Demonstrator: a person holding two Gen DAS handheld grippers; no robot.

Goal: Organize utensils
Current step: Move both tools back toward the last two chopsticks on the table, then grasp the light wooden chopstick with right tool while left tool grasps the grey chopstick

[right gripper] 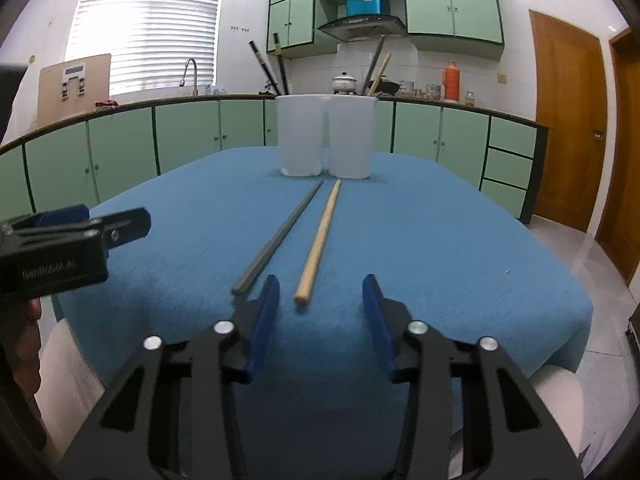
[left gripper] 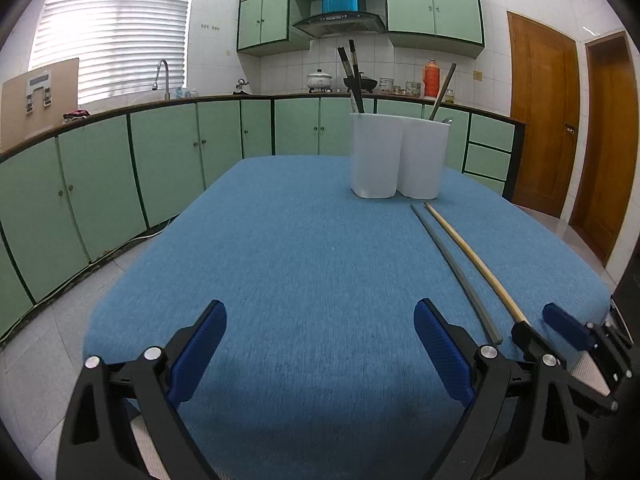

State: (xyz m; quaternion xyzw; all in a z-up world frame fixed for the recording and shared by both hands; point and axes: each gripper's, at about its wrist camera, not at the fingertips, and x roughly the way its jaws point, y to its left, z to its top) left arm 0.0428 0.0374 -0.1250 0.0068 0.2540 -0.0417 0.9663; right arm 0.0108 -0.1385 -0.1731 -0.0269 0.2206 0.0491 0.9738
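Right claw (right gripper: 318, 304) is held low over the desk (right gripper: 440, 240) with its pads apart around the near end of the wooden chopstick (right gripper: 320, 236), untouched, seemingly for a pinch. Beside it lies the grey chopstick (right gripper: 280, 236). Left claw (left gripper: 320, 344) is kept wide and empty. 2 white holders (right gripper: 326, 140) stand beyond.

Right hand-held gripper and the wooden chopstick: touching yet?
Apart. The right wrist view shows the wooden chopstick lying on the blue cloth, its near end between the right hand-held gripper pads, blue cloth visible either side.
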